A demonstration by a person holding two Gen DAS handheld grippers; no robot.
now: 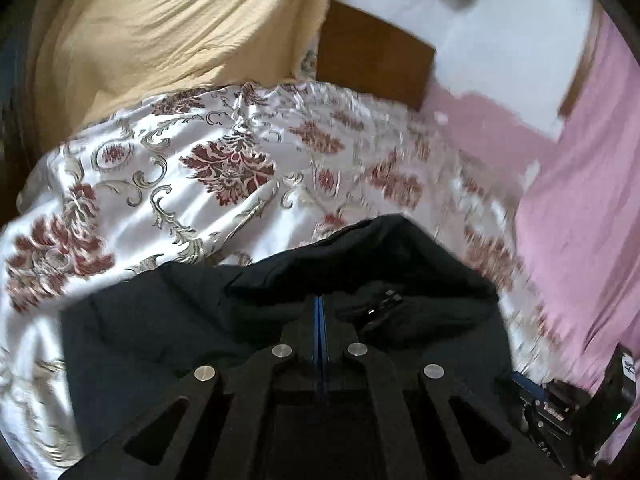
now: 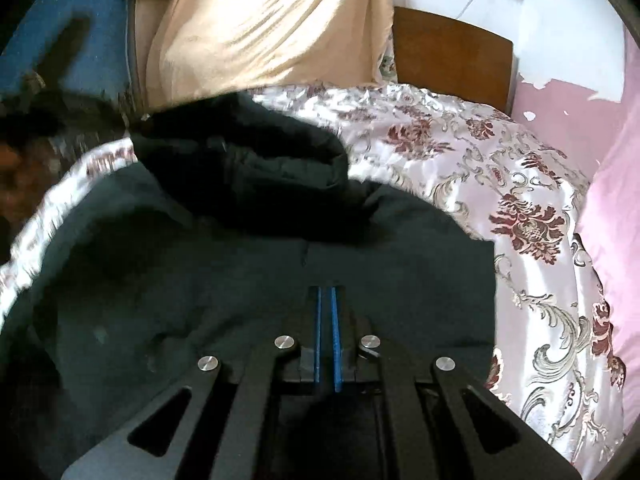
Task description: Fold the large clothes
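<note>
A large black hooded jacket (image 1: 168, 320) lies on a bed with a white, red-flowered satin cover (image 1: 192, 184). In the left wrist view my left gripper (image 1: 320, 300) is shut, its blue pads pressed together over the jacket by the zipper and hood (image 1: 400, 248); whether cloth is pinched I cannot tell. In the right wrist view my right gripper (image 2: 326, 292) is shut with a thin gap between its pads, over the jacket's body (image 2: 200, 280); the hood (image 2: 248, 148) lies bunched beyond it. The flowered cover (image 2: 520, 200) shows to the right.
A beige sheet (image 1: 168, 28) hangs behind the bed, also in the right wrist view (image 2: 272, 20). A brown headboard (image 1: 372, 52) stands at the far end. A pink wall (image 1: 580, 200) bounds the right side. The other gripper's body (image 1: 580, 408) shows at lower right.
</note>
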